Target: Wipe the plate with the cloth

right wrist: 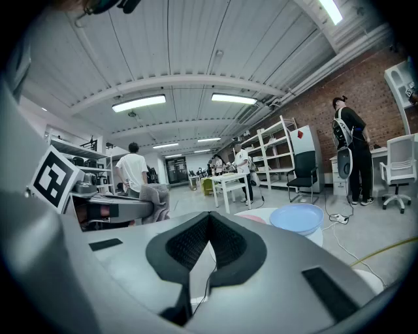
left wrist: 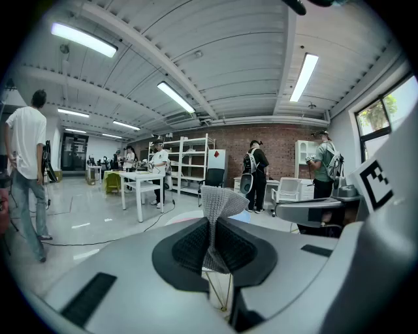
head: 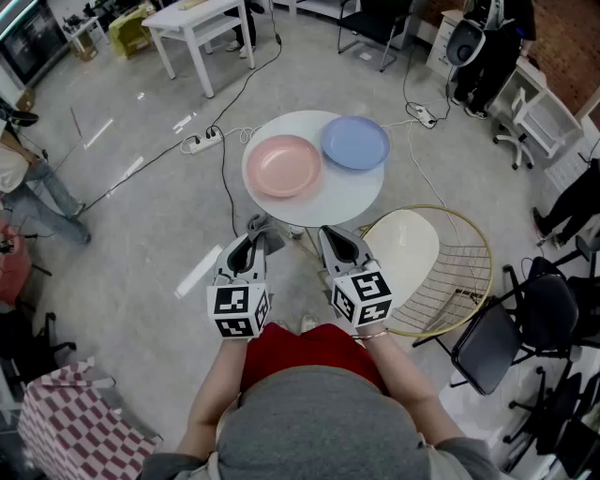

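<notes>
A pink plate (head: 283, 165) and a blue plate (head: 355, 142) lie side by side on a small round white table (head: 347, 192). Both grippers are held low in front of my body, short of the table's near edge. My left gripper (head: 255, 228) is shut on a grey cloth (head: 263, 228); in the left gripper view the cloth (left wrist: 221, 203) sticks up out of the pinched jaws of this gripper (left wrist: 210, 228). My right gripper (head: 330, 234) is shut with nothing in it. In the right gripper view, past the closed gripper (right wrist: 209, 225), the blue plate (right wrist: 297, 218) shows, with the cloth (right wrist: 154, 199) at the left.
A gold wire chair (head: 441, 267) with a cream seat stands right of the table, black chairs (head: 497, 342) beyond it. A power strip (head: 202, 142) and cables lie on the floor at the far left. People stand around the room; a white desk (head: 192, 23) is at the back.
</notes>
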`<state>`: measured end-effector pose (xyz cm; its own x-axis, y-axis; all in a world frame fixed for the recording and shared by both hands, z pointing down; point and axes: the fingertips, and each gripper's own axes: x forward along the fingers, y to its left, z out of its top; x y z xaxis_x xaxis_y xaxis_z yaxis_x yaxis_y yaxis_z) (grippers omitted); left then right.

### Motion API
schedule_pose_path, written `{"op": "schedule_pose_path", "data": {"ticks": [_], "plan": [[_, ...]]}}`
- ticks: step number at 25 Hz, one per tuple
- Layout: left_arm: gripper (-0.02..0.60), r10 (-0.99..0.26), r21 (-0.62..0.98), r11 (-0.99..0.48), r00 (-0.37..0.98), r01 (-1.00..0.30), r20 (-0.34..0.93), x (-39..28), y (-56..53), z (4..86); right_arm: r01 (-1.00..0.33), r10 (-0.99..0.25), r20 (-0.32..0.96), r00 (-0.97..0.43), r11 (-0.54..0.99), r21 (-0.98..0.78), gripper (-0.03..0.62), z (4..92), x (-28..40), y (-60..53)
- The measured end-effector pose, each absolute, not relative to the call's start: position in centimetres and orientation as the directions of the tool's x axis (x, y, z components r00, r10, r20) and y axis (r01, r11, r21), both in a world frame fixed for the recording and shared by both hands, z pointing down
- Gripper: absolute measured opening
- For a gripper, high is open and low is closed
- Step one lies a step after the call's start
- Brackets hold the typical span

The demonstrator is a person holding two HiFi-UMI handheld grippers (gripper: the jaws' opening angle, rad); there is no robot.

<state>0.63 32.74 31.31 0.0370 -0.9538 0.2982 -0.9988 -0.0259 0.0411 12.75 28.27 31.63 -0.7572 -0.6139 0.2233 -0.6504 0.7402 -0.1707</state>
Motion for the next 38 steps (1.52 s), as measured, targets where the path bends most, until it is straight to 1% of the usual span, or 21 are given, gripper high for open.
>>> {"op": "schedule_pose_path", "data": {"ticks": [4, 15, 21, 27, 38], "plan": [[0.034, -0.956, 0.052, -0.029, 0.043, -0.998, 0.291, 0.7, 32.4, 31.3, -0.649, -0.614, 0.217, -0.759, 0.738, -0.182, 0.028, 31.6, 13.3, 27.9], [0.034, -0.959, 0.157, -0.024, 0.067, -0.987, 0.277, 1.0, 31.6, 32.4, -0.617, -0.593, 0.171, -0.787, 0.760, -0.205, 0.029, 31.7, 14.2, 26.7], [0.034, -0.961, 0.131, -0.029, 0.063, -0.991, 0.268, 1.2, 30.9, 32.3, -0.593, -0.576, 0.142, -0.805, 0.779, -0.203, 0.029, 31.4, 14.4, 26.5], [0.034, -0.963, 0.110, -0.060, 0.086, -0.992, 0.254, 1.4, 30.4, 32.0, -0.585, -0.567, 0.141, -0.811, 0.784, -0.209, 0.029, 31.6, 14.2, 26.0], [0.034, -0.972, 0.092, -0.075, 0.093, -0.993, 0.215, -0.8, 27.8, 31.8, -0.556, -0.546, 0.109, -0.830, 0.799, -0.228, 0.029, 31.4, 11.6, 23.6]]}}
